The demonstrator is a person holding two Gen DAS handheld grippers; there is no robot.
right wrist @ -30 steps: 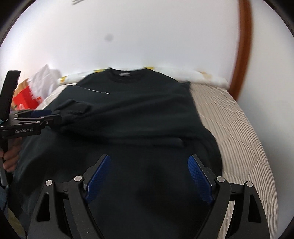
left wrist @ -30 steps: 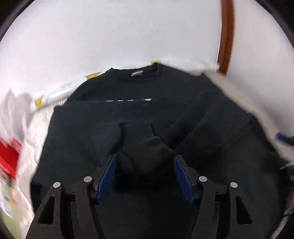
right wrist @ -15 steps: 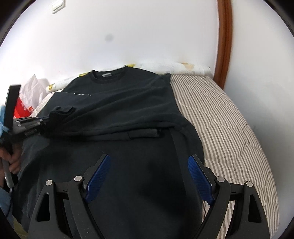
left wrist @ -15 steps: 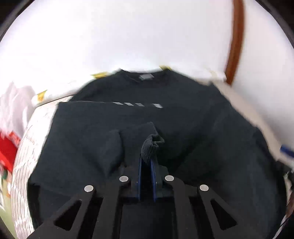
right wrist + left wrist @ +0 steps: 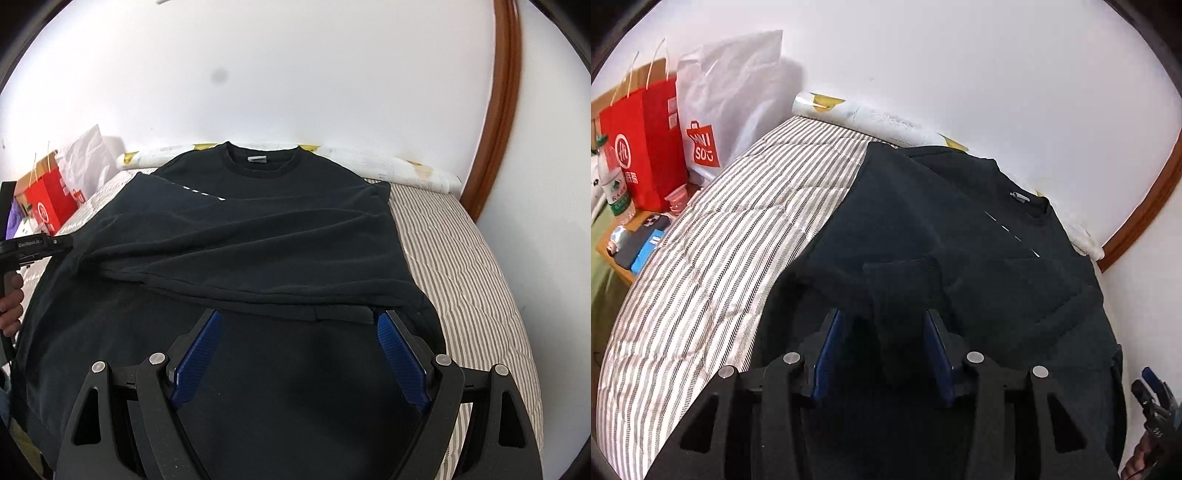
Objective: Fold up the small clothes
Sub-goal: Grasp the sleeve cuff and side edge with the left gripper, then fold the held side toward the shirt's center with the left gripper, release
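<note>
At the far left, red and white paper shopping bags are standing beside the bed, clear of the work. The grey-and-white striped quilted bed cover is serving as the folding surface, and the black long-sleeved cotton sweatshirt is lying flat on it, collar toward the wall, so that its sleeves can be laid inward. The left gripper is opening partway; the ribbed black sleeve cuff is sitting between its blue pads, which appear to be no longer pressing it, evidently a release onto the body panel. The other sleeve is already lying across the chest, its cuff near the right gripper, which is hovering wide open and holding nothing, probably positioned for the next fold.
</note>
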